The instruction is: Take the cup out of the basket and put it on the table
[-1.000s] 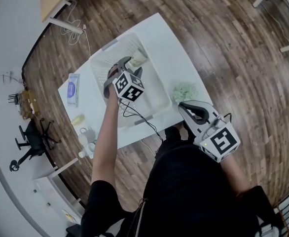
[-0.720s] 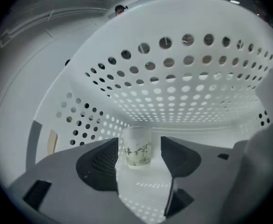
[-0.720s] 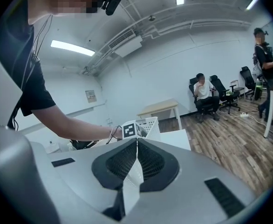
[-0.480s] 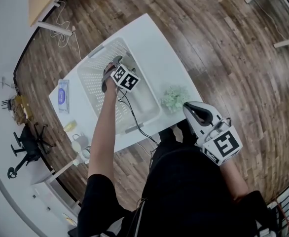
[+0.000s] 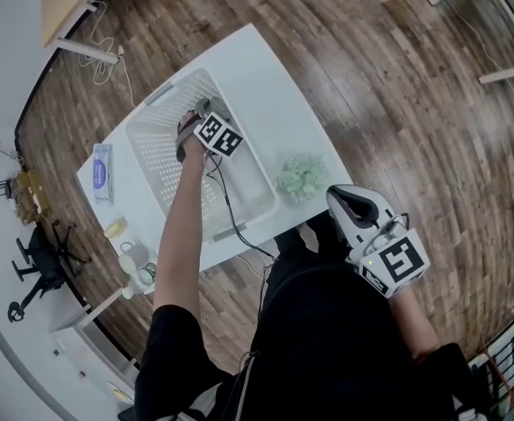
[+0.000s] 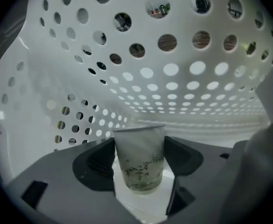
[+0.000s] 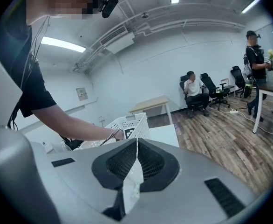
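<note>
A paper cup (image 6: 139, 164) with a green leaf print stands upright on the floor of the white perforated basket (image 5: 147, 160). My left gripper (image 5: 196, 117) reaches down into the basket. Its jaws have just been opening and now stand wide on either side of the cup (image 6: 139, 148), and I see no squeeze on it. The head view hides the cup under the gripper. My right gripper (image 5: 343, 202) hovers off the table's near right edge, shut with nothing in it (image 7: 136, 148). The white table (image 5: 266, 77) holds the basket.
A crumpled pale green thing (image 5: 303, 175) lies on the table right of the basket. A blue packet (image 5: 103, 169) and small bottles (image 5: 134, 266) sit at the table's left side. Basket walls (image 6: 174, 69) close in around the left gripper. Two people (image 7: 194, 90) are at the room's far end.
My left gripper has sunk from above the basket down inside it, and the cup that showed beside it is now covered. The right gripper has shifted slightly.
</note>
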### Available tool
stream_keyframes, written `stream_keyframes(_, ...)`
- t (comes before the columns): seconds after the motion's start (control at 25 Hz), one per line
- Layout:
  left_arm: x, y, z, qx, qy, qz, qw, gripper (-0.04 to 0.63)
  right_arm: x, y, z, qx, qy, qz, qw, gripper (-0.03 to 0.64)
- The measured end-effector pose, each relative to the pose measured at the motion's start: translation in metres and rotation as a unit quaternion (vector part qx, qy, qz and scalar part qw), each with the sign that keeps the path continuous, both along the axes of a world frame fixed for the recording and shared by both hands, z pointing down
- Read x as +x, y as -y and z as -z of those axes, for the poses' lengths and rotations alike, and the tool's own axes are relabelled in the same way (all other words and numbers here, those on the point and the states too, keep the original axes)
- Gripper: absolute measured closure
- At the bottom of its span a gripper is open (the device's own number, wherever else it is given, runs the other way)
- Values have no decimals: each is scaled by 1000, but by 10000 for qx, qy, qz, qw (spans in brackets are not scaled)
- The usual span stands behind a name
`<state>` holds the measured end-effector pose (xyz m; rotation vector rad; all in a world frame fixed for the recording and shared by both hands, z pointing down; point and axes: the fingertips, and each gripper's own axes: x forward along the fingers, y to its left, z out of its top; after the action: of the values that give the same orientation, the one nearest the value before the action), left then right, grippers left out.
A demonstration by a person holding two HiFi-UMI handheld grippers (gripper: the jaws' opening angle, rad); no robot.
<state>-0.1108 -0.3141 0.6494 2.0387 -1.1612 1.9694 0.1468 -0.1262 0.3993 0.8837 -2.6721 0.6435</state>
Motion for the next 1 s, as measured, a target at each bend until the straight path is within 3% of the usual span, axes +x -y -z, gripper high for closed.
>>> stream_keyframes(0.28, -4, -4, 1, -60, 250, -101, 9996, 272, 0, -2, 2, 14, 2, 9, 10000, 592)
stream_keyframes(0.6, -7, -12, 30, 149, 224, -195, 9994, 273, -7, -6, 5, 85, 94, 53, 9999, 592)
stream_keyframes(0.84, -4, -23, 75, 670, -243, -98, 9974, 273, -25, -7, 15, 220, 180, 249, 9993, 592)
stream_keyframes(1.0, -1, -36, 110, 1222, -572, 2, 9909, 273, -37, -10, 22, 319, 233, 362, 9986, 592)
